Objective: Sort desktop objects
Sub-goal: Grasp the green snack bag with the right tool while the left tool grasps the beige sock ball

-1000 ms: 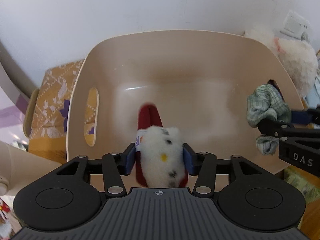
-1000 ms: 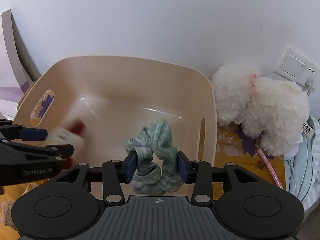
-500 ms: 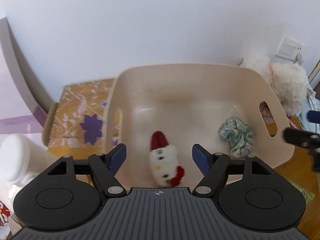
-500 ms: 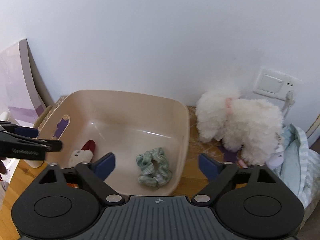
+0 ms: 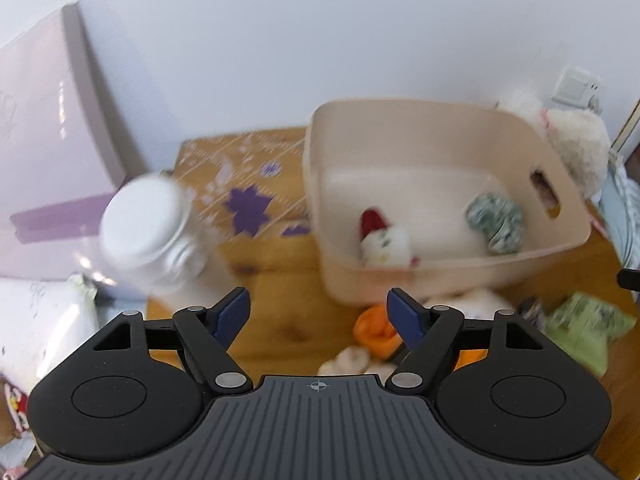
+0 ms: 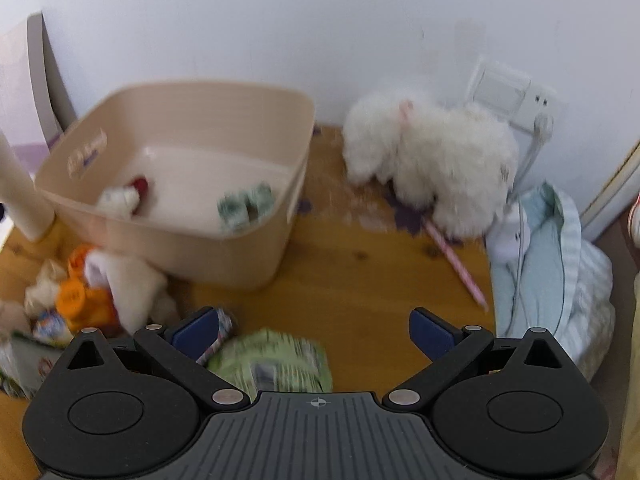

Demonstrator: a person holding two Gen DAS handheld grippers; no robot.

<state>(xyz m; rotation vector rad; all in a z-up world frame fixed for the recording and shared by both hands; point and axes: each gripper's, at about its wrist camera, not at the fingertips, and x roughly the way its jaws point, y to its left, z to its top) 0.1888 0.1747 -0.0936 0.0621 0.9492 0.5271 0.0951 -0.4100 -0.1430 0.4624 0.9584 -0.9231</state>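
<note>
Sorting partway: two soft things binned, a heap still loose on the desk.

We see the left gripper (image 5: 318,314) opening with nothing between its jaws; in the beige bin (image 6: 256,252) lie a small red-and-white plush (image 5: 382,242) and, to its right, a green scrunchie (image 5: 496,222); the right gripper (image 6: 316,332) (also empty) is opening above a green packet (image 6: 276,362), near the orange toy (image 6: 80,300).

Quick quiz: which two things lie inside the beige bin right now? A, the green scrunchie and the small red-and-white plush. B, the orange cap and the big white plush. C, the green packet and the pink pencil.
A: the scrunchie and small plush lie on the bin floor; nothing else shows inside.
</note>
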